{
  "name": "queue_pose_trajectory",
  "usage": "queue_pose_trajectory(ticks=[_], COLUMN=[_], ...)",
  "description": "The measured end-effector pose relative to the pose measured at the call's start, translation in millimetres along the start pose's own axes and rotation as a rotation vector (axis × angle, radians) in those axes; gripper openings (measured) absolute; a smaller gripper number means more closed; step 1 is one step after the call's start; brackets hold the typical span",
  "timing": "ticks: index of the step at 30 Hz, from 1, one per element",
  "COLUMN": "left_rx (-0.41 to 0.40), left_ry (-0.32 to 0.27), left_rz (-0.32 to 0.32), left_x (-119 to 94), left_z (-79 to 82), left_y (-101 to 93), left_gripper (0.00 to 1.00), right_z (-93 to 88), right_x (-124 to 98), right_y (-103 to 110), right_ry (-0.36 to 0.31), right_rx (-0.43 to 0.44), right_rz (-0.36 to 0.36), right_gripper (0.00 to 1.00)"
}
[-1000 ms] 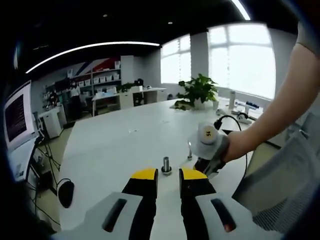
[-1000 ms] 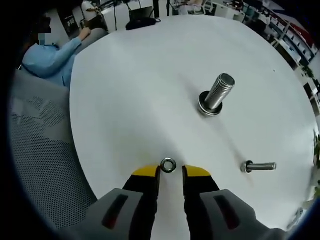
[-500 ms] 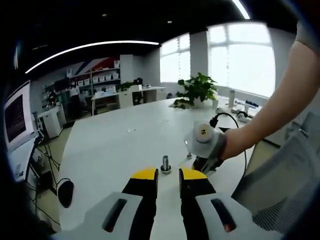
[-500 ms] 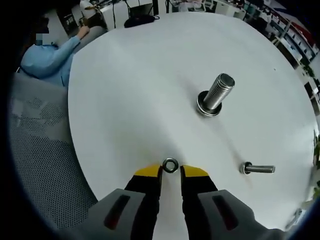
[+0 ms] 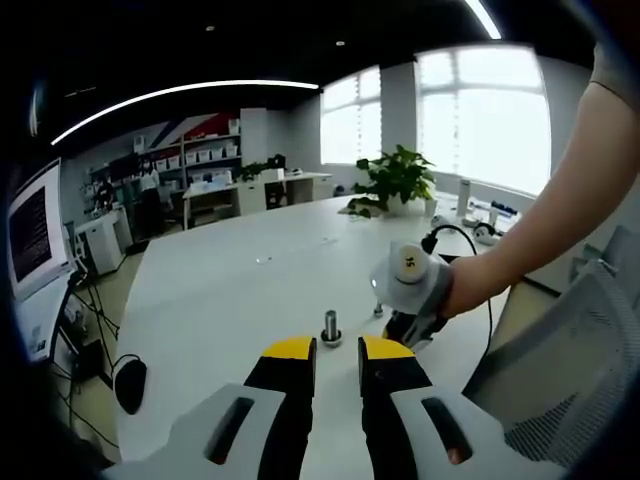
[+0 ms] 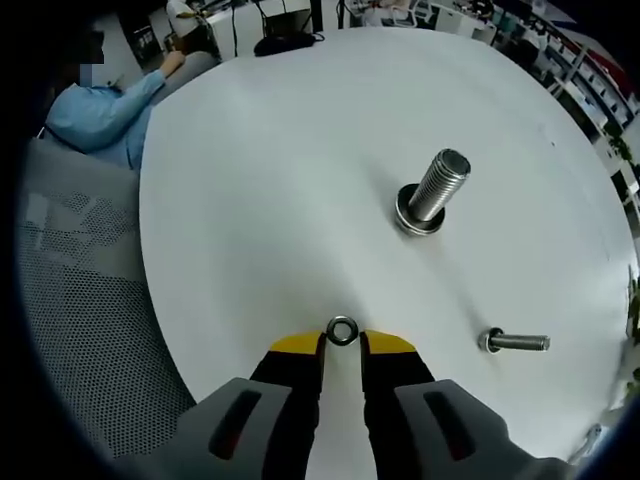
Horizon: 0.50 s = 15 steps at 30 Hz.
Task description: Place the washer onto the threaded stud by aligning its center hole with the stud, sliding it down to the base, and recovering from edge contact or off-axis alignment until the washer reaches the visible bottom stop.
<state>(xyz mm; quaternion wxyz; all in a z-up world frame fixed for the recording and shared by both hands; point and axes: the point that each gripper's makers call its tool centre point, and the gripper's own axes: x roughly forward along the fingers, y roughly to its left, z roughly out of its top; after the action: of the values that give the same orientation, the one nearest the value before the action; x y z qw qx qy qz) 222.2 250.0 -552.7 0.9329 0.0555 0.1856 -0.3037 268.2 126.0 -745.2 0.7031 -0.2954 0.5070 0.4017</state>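
The right tongs (image 6: 342,344) grip the washer (image 6: 342,330) above the white bench (image 6: 280,180), near the upright stud (image 6: 435,190); the left tongs (image 5: 337,348) stand open.

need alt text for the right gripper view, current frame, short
The right gripper holds a small metal washer between its yellow-tipped jaws above a round white table. Farther across the table a large threaded stud stands upright on its base, and a smaller bolt stands to the right. A seated person in blue is at the table's far edge.
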Motion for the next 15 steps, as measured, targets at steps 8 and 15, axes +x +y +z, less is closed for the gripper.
queue_pose_trajectory(ticks=[8,15], left_rx=[-0.006,0.007], left_ry=[-0.002,0.011], left_rz=[-0.004,-0.015], left_x=[-0.1,1.3], left_z=[0.2,-2.3], left_y=[-0.5,-3.5], left_gripper=[0.14,0.14], right_z=[1.6,1.2], right_x=[1.2,1.0], right_y=[1.3,3.9], right_ry=[0.083,0.13], right_rx=[-0.047,-0.136], right_rz=[-0.002,-0.018], right_gripper=[0.15,0.14])
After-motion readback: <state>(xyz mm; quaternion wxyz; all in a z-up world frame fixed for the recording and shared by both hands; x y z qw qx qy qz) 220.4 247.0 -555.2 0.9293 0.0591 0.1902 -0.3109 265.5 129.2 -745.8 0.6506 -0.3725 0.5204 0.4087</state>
